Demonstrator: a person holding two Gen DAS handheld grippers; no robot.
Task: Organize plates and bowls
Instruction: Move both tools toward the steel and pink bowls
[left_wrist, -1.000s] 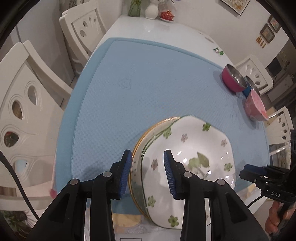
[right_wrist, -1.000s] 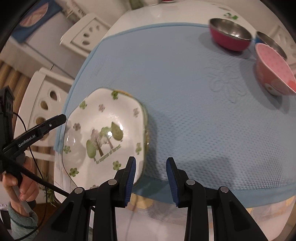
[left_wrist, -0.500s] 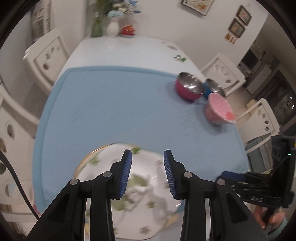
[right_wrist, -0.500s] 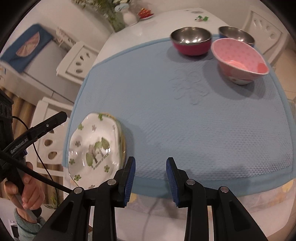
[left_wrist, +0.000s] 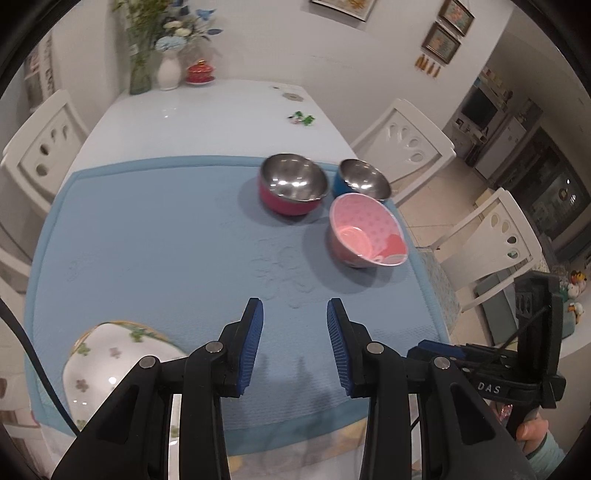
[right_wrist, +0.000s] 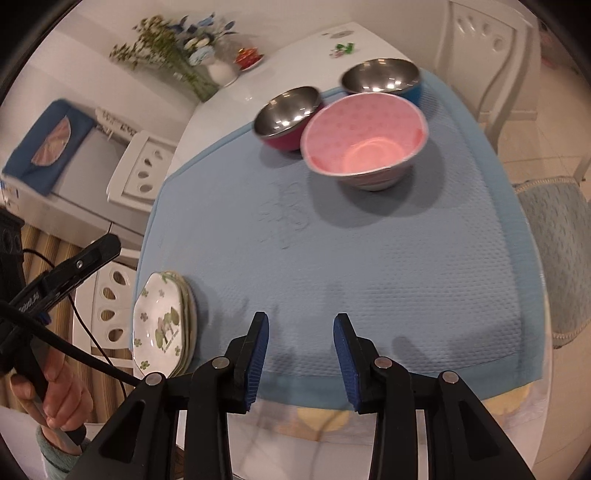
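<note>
- The left hand-held gripper (left_wrist: 294, 343) tilts down over the near part of the light-blue quilted mat (left_wrist: 155, 236) on the white tabletop (left_wrist: 207, 110), its blue pads parted with nothing between them.
- The right hand-held gripper (right_wrist: 301, 354) has the same downward tilt; its empty jaws have just been opening a little.
- The stack of white plates with green flower prints (right_wrist: 162, 328) lies at the mat's near left corner.
- The pink dotted bowl (right_wrist: 364, 142), the red-sided steel bowl (right_wrist: 288, 116) and the blue-sided steel bowl (right_wrist: 384, 79) cluster at the far right.
</note>
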